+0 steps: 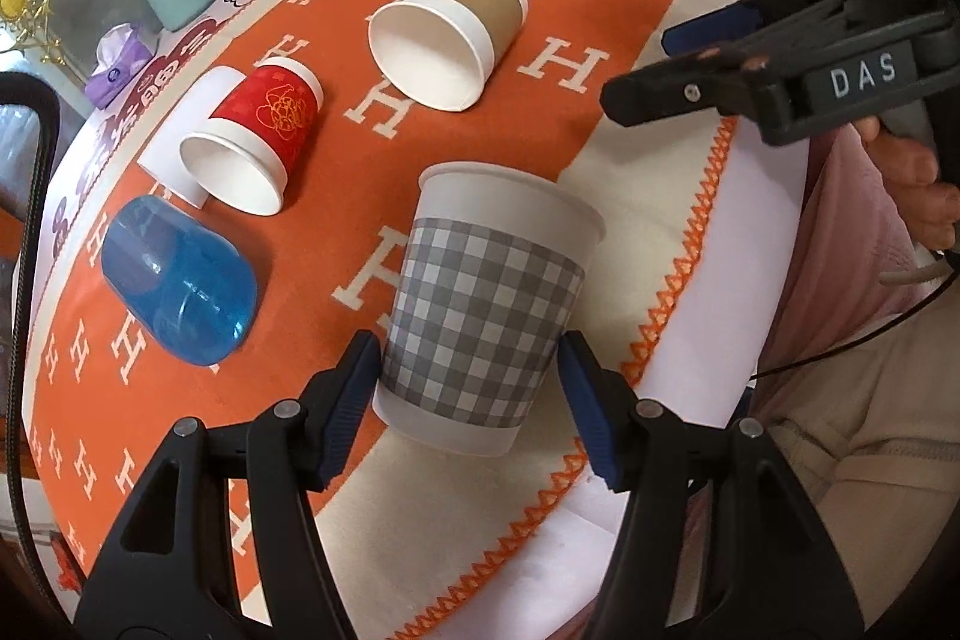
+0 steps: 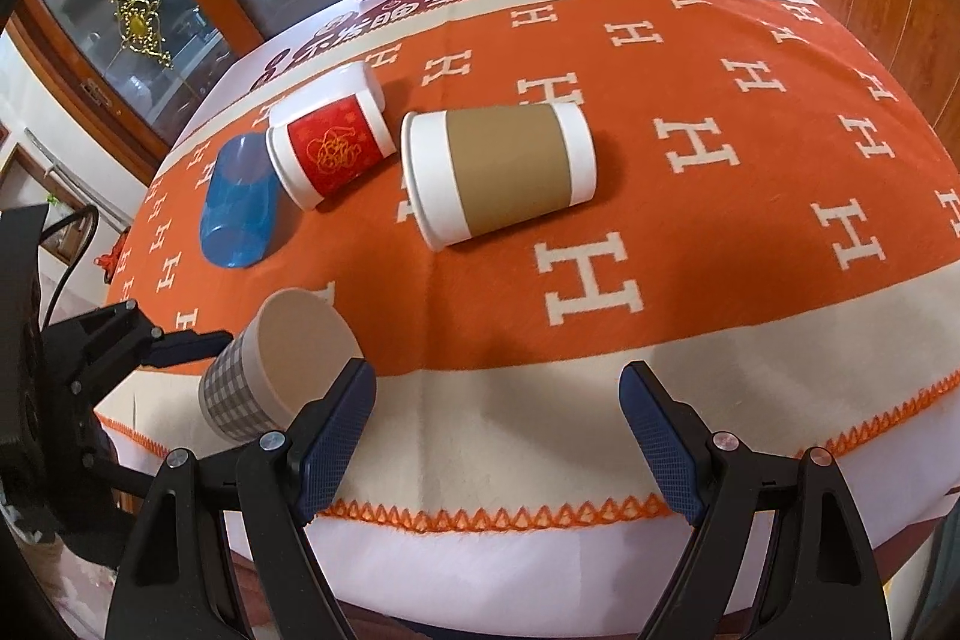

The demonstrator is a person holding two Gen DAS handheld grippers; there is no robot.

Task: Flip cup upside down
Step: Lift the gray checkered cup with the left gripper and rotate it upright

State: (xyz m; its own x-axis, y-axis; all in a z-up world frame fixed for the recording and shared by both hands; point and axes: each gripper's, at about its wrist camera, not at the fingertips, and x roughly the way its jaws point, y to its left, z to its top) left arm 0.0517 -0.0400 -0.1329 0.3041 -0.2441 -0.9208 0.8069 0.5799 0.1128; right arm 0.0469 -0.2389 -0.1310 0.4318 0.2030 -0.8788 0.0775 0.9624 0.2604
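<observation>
While the checked paper cup (image 1: 480, 304) stands between the left gripper (image 1: 468, 388) fingers, they sit open, just clear of its sides — holding nothing. Close low and evenly before turning. The right gripper (image 2: 498, 436) hangs open, empty.

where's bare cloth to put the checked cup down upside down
Free: the cream border strip in front of the right tool, and the orange cloth right of the brown cup. Crowded: the far left, where the blue cup, red cup and brown cup lie close together. The checked cup sits between the left tool's fingers.
</observation>
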